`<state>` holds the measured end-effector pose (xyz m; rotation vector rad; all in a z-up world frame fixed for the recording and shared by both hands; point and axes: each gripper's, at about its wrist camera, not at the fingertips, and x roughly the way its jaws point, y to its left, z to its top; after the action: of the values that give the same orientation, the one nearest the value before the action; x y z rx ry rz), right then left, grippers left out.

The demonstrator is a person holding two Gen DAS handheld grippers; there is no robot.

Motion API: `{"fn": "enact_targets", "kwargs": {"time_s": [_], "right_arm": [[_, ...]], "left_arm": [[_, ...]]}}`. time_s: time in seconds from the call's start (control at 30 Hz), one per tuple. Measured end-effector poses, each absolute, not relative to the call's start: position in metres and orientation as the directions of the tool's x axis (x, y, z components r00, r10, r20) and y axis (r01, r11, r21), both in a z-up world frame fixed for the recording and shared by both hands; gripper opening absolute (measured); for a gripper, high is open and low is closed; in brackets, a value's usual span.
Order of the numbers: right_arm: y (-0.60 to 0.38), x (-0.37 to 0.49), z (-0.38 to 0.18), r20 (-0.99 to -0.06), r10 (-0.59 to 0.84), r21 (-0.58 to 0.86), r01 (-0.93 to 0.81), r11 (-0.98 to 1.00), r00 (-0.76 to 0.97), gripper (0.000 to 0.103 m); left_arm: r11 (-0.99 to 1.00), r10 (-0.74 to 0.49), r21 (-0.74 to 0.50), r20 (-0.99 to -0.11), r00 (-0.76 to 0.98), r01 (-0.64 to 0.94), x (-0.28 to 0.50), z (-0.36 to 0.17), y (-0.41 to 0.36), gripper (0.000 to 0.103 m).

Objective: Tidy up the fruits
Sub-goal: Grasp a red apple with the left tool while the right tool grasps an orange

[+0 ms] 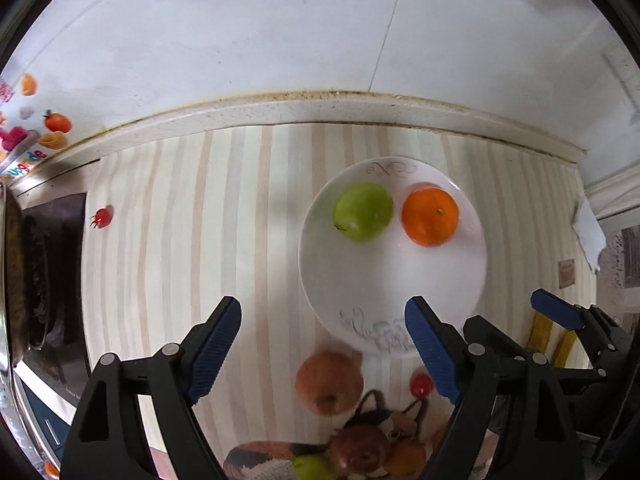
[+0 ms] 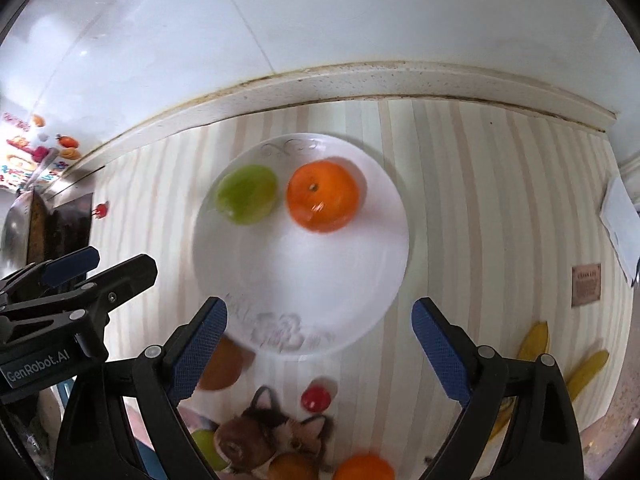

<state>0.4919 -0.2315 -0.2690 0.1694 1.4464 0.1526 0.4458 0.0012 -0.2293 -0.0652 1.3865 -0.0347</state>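
Observation:
A white plate [image 1: 392, 288] holds a green apple [image 1: 363, 211] and an orange [image 1: 429, 216]; they also show in the right wrist view: plate [image 2: 300, 280], apple [image 2: 247, 194], orange [image 2: 323, 196]. My left gripper [image 1: 324, 348] is open and empty above a reddish apple [image 1: 329, 382] near the plate's front rim. My right gripper [image 2: 320, 352] is open and empty over the plate's front edge. A small red tomato [image 2: 315, 398] lies just in front of the plate. Bananas [image 2: 560, 364] lie at the right. Another orange [image 2: 364, 468] sits at the bottom edge.
A cherry tomato [image 1: 102, 217] lies at the left near a stove [image 1: 44, 280] with a pan. A printed mat with a fox picture [image 2: 272, 436] covers the counter's front. A wall with a raised ledge [image 1: 320, 110] runs behind. White paper [image 2: 620, 220] lies at the right.

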Motion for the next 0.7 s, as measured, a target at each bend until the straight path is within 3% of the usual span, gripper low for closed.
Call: {"fn": "enact_targets", "kwargs": {"time_s": [0.3, 0.5, 0.7], "right_arm": [[-0.250, 0.420, -0.248, -0.956, 0.270, 0.275, 0.036, 0.961, 0.115, 0.096], [-0.278, 0.356, -0.302, -0.950, 0.309, 0.299, 0.155, 0.941, -0.043, 0.096], [-0.303, 0.319, -0.354, -0.920, 0.374, 0.325, 0.305, 0.895, -0.119, 0.096]], "left_arm": [[0.997, -0.071, -0.074, -0.975, 0.211, -0.005, 0.384, -0.210, 0.006, 0.084], [0.998, -0.035, -0.032, -0.997, 0.064, 0.059, 0.334, -0.265, -0.007, 0.084], [0.994, -0.077, -0.086, -0.990, -0.118, 0.073, 0.317, -0.329, -0.026, 0.084]]}}
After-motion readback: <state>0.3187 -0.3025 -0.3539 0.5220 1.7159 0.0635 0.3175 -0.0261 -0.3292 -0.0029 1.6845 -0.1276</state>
